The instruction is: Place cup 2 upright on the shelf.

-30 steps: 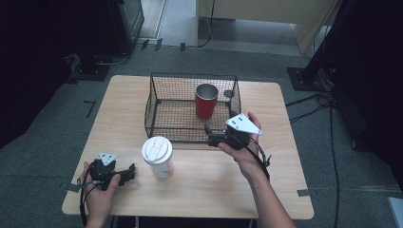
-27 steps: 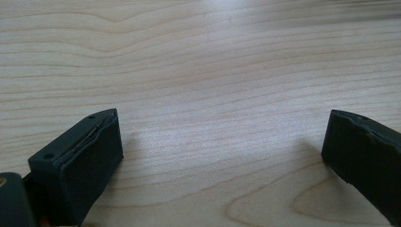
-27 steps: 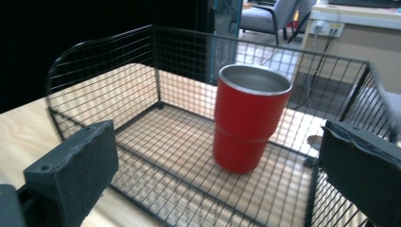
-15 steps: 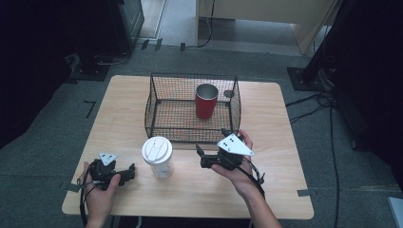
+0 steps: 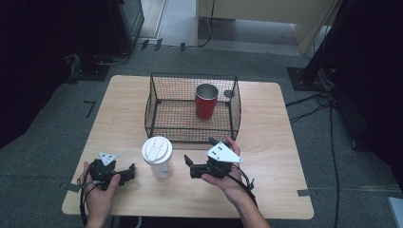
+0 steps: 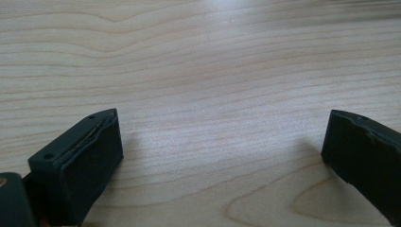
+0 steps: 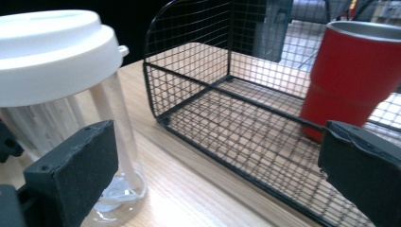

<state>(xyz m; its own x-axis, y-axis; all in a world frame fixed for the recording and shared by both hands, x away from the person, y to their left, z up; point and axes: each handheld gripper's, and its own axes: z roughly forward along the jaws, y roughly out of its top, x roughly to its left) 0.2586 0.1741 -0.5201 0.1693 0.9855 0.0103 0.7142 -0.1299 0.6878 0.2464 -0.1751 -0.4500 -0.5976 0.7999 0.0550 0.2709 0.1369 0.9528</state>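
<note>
A: What is the cup [image 5: 158,157] made of?
B: Clear plastic with a round white lid; it stands upright on the table [image 5: 266,185], just in front of the basket [image 5: 157,95]. In the right gripper view the cup [image 7: 61,94] shows a smooth see-through wall beside the left jaw.

A: And the rest?
B: One basket of thin black wire mesh, box-shaped with rounded corners. Inside it, at the right rear, one red tumbler [image 5: 206,100], smooth, with a grey metal inside. The table is pale wood with wavy grain [image 6: 198,71].

A: How many grippers?
B: Two, black and blocky. The right gripper [image 5: 189,166] points at the cup from just beside it, jaws wide apart, holding nothing. The left gripper [image 5: 131,172] lies low at the near left edge, jaws also spread over bare wood.
</note>
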